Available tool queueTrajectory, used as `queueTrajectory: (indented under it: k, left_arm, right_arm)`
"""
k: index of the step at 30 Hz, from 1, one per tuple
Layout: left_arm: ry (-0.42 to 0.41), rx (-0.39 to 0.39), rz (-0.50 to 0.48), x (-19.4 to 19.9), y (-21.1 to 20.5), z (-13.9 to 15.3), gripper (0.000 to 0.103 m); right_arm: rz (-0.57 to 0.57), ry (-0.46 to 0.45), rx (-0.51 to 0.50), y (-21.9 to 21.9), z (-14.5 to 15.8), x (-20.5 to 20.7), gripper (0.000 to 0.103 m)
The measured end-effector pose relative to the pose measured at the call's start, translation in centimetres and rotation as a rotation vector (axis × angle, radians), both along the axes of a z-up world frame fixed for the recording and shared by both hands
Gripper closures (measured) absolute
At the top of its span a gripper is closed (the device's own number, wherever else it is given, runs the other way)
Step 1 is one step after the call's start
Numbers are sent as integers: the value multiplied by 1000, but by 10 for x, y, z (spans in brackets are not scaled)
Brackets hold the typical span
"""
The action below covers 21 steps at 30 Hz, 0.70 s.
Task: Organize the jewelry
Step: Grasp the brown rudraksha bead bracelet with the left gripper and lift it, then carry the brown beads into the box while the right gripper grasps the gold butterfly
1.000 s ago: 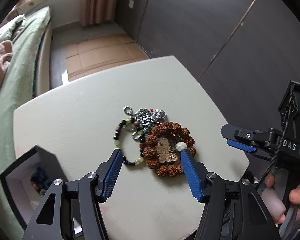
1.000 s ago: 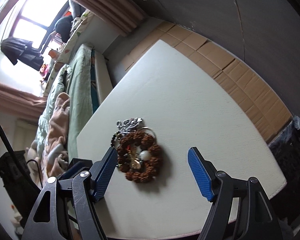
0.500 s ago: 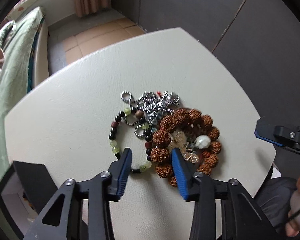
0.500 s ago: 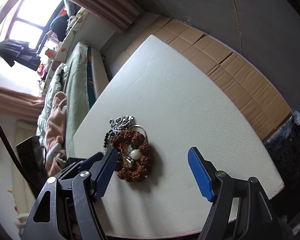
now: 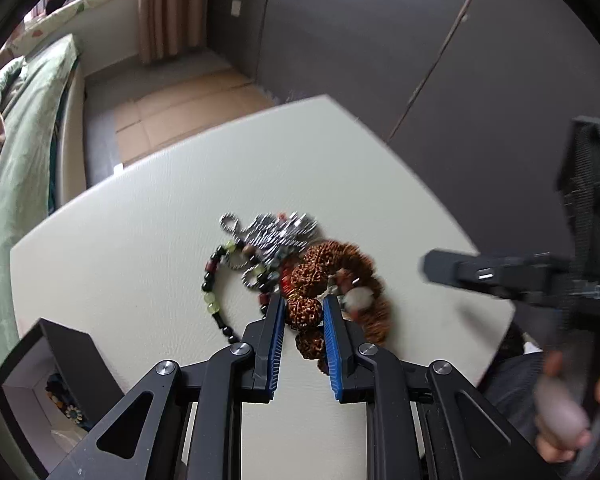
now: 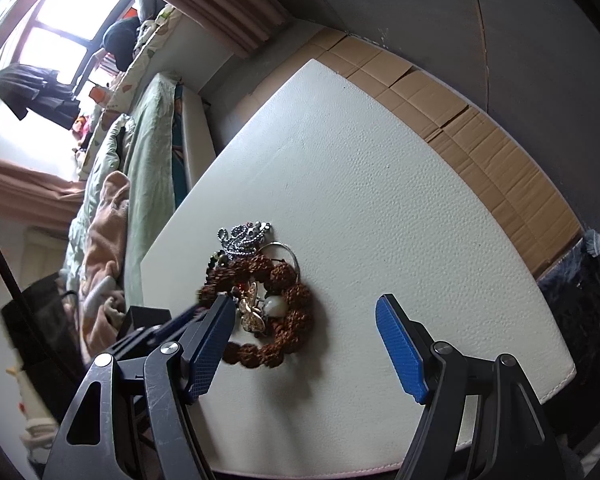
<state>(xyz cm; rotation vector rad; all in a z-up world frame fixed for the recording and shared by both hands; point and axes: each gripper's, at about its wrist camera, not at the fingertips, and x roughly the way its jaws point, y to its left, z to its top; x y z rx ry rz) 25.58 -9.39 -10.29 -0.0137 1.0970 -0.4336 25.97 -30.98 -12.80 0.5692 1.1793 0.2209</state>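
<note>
At the near left corner of the white table point(image 5: 148, 184) stands an open dark box point(image 5: 48, 376) with a pale lining and some beaded pieces inside; the tabletop has a pebbled, leather-like grain; toward its near edge lies the jewelry heap, with the brown seed-bead bracelet point(image 5: 324, 276) nearest, a string of black and pale green beads point(image 5: 214, 300) at its left, and a silver ornament point(image 5: 276, 232) at the far side; a gold butterfly charm point(image 6: 254, 312) and a white bead point(image 6: 274, 306) sit within the brown ring; past the far edge run flattened cardboard sheets point(image 6: 476, 128) on the floor, a dark wall, a bed with green covers point(image 5: 24, 128) and pinkish curtains point(image 5: 168, 8); the left gripper point(image 5: 303, 312) reaches down with its blue pads pinched against one brown bead of the bracelet; the right gripper point(image 6: 304, 348) hovers over the near edge, pads spread wide, holding nothing, its left pad over the heap.
</note>
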Motion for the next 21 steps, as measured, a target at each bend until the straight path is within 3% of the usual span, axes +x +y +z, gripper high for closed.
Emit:
queueTrajectory:
  k: [10,21]
  left_arm:
    - [-65,-124,7,-6,4,35,83]
    - [-134,-203,115,-8,55,66,83]
  right_arm:
    - [13,-9,-13,8,2,0,30]
    - [120,-69,-47,37,10,0,33]
